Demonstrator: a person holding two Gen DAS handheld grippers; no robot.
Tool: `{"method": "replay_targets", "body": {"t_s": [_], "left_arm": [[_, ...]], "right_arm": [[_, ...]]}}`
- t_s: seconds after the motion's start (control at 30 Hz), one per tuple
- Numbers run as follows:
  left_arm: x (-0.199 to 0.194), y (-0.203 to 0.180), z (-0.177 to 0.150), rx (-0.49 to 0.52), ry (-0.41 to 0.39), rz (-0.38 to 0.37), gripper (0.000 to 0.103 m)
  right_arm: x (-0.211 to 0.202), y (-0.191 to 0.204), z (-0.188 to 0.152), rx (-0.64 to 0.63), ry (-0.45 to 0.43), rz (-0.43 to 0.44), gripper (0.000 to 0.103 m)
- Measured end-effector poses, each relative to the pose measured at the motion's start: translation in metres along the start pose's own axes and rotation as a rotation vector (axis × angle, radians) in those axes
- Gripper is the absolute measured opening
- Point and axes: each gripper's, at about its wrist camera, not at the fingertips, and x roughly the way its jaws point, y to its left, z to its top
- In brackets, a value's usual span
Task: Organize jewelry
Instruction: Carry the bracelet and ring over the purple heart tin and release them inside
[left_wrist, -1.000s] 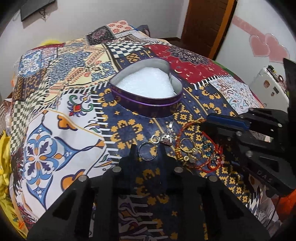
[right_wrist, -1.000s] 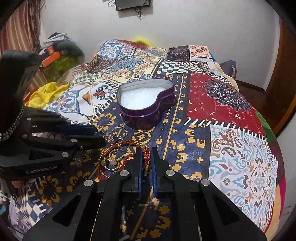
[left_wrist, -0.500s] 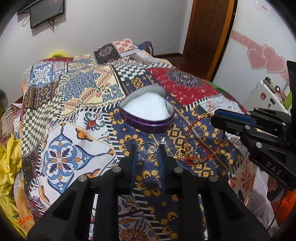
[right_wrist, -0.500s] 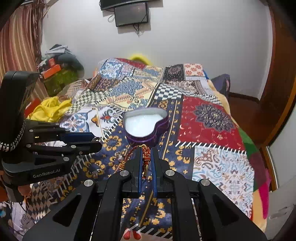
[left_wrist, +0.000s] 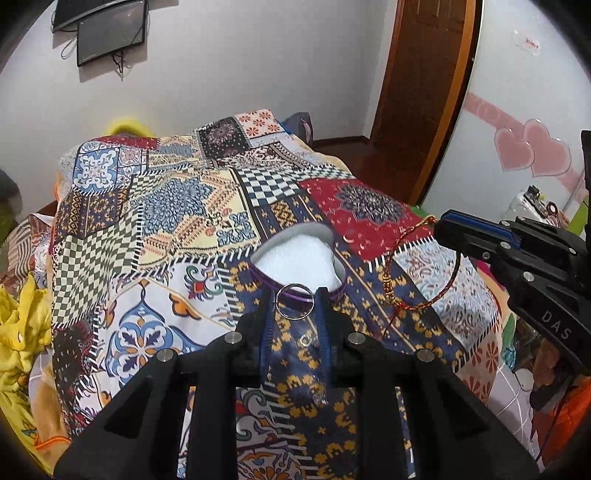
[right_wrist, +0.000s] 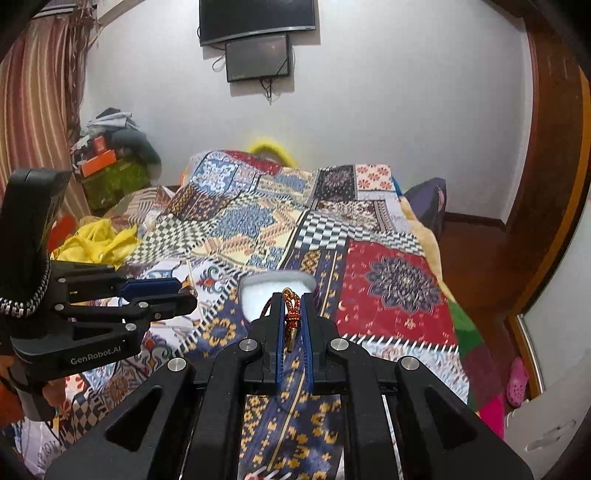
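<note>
My left gripper (left_wrist: 294, 301) is shut on a silver ring (left_wrist: 294, 300) and holds it up in the air, in front of the purple heart-shaped tin (left_wrist: 299, 258) with white padding. My right gripper (right_wrist: 292, 308) is shut on a red and gold cord bracelet (right_wrist: 291, 314), which hangs in a loop in the left wrist view (left_wrist: 421, 273). The right gripper also shows in the left wrist view (left_wrist: 447, 227), and the left gripper in the right wrist view (right_wrist: 184, 291). The tin sits on the patchwork bedspread (right_wrist: 391, 280), partly hidden behind the right gripper (right_wrist: 275, 286).
A small ring (left_wrist: 305, 339) lies on the bedspread below the left fingers. Yellow cloth (left_wrist: 22, 332) lies at the bed's left side. A wooden door (left_wrist: 424, 92) stands at the back right, and screens (right_wrist: 258, 37) hang on the far wall.
Both grippers have risen well above the bed, the left carrying the silver ring, the right lifting the bracelet clear of the other jewelry. The tin now looks smaller and farther.
</note>
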Motion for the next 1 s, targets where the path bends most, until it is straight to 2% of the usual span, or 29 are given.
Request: {"method": "replay_targets", "body": {"t_s": [0.43, 0.87, 1.0], "left_arm": [[0.022, 0.020, 0.015, -0.044, -0.014, 0.005, 0.021], [0.076, 0.033, 0.026, -0.085, 0.068, -0.059, 0.021], [0.089, 0.033, 0.031, -0.070, 0.088, -0.053, 0.021]], "right_arm": [[0.030, 0.000, 0.017, -0.015, -0.018, 0.003, 0.008], [0.087, -0.004, 0.015, -0.056, 0.094, 0.035, 0.008], [0.104, -0.009, 0.015, -0.054, 0.142, 0.059, 0.008]]}}
